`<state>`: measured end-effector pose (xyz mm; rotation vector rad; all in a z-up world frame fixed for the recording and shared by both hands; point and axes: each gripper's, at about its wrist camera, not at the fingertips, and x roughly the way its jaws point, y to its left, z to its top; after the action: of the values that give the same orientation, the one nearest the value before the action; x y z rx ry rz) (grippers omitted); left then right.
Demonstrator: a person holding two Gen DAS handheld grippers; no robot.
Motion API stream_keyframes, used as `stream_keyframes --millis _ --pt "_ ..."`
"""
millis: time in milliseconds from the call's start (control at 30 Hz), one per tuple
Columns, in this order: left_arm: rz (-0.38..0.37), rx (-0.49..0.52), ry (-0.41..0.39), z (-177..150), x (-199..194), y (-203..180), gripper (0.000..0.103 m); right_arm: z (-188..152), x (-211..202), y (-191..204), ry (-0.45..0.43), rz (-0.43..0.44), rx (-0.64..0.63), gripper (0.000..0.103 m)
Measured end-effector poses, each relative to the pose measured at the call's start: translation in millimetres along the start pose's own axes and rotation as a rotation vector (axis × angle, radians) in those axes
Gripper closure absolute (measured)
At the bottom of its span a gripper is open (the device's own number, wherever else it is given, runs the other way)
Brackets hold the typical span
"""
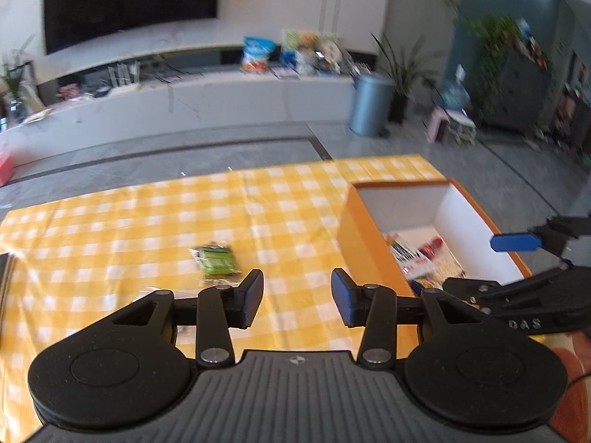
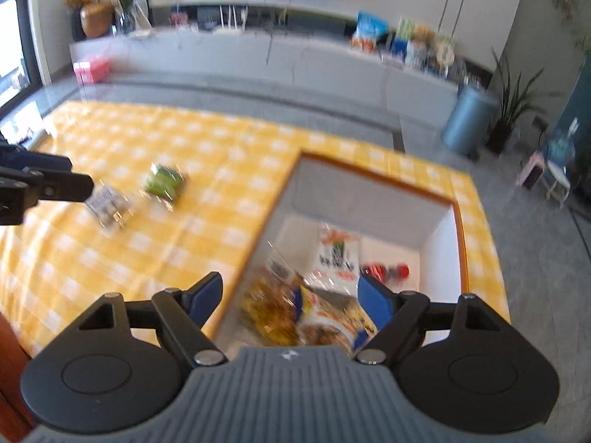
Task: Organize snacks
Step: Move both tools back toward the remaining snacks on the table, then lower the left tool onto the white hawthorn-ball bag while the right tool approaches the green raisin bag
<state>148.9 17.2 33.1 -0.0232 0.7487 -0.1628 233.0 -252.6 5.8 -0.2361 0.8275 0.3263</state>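
Box point(image 2: 458, 229) on table's right (snacks inside), two packets point(image 2: 164, 181) left of it

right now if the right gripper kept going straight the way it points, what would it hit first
Most likely the snack packets piled in the orange box. The right gripper hangs open and empty above the box's open top, aimed down into it. The picture is blurred, so which packet comes first is unclear.

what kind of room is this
Most likely a home living room: a big wall TV above a long low cabinet, potted plants, and a table with a yellow checked cloth.
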Motion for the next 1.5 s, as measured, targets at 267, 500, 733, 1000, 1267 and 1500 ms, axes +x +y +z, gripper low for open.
stream_keyframes --millis 267,500,733,1000,1267,1500 --pt "0.103 -0.088 -0.122 -27 -18 33 0.042 -20 -27 55 -0.233 0.037 0.094 0.024" --pt "0.127 -0.177 -0.076 -51 3 63 0.040 -45 -12 99 -0.335 0.016 0.159 0.025" --pt "0.136 -0.238 0.040 -61 30 91 0.029 -48 20 115 -0.281 0.043 0.127 0.026" --pt "0.198 -0.240 0.165 -39 80 114 0.017 -34 63 119 -0.207 0.098 0.164 0.025" --pt "0.271 -0.500 0.220 -38 121 150 0.017 -5 121 132 -0.168 0.087 0.172 0.026" --pt "0.248 -0.655 0.217 -54 137 170 0.017 19 170 143 -0.156 0.118 0.191 0.026"
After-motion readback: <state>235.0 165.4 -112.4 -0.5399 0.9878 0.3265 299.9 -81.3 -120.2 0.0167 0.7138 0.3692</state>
